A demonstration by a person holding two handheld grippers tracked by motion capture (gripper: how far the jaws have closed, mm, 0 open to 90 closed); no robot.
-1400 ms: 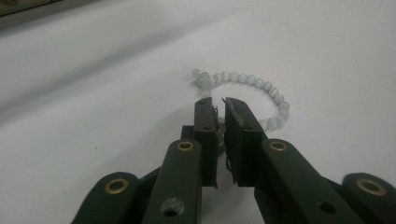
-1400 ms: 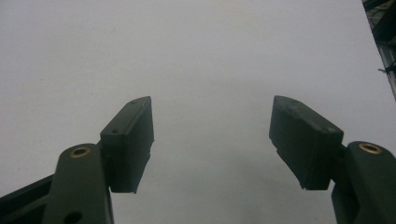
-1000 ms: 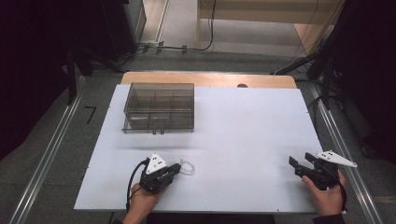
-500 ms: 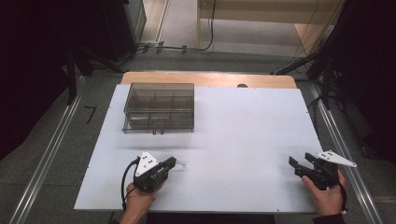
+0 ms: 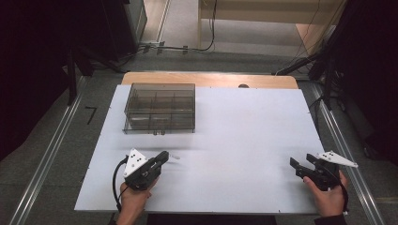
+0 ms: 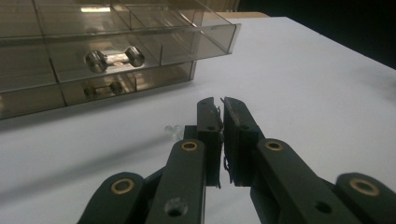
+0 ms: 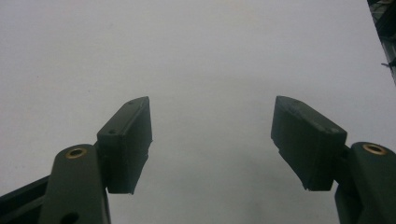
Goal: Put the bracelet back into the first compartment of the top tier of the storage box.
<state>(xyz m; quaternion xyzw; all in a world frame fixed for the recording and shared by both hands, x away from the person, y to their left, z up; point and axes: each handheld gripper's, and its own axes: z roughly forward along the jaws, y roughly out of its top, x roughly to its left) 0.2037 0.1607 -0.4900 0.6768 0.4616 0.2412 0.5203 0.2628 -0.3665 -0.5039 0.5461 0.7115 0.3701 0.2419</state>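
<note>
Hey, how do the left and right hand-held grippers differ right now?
The left hand-held gripper has its black jaws nearly closed, leaving a thin gap; the right hand-held gripper has its jaws spread wide with nothing between them. The left points toward the smoky transparent plastic compartment box; the right faces bare white table. Both sit near the table's front edge.

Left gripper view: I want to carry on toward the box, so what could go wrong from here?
1. The small clear piece lies beside the tip of the left gripper, whose jaws are nearly shut; it could slip away or stay behind.
2. The clear compartment box looks closed, so nothing could go in until it is opened.
</note>
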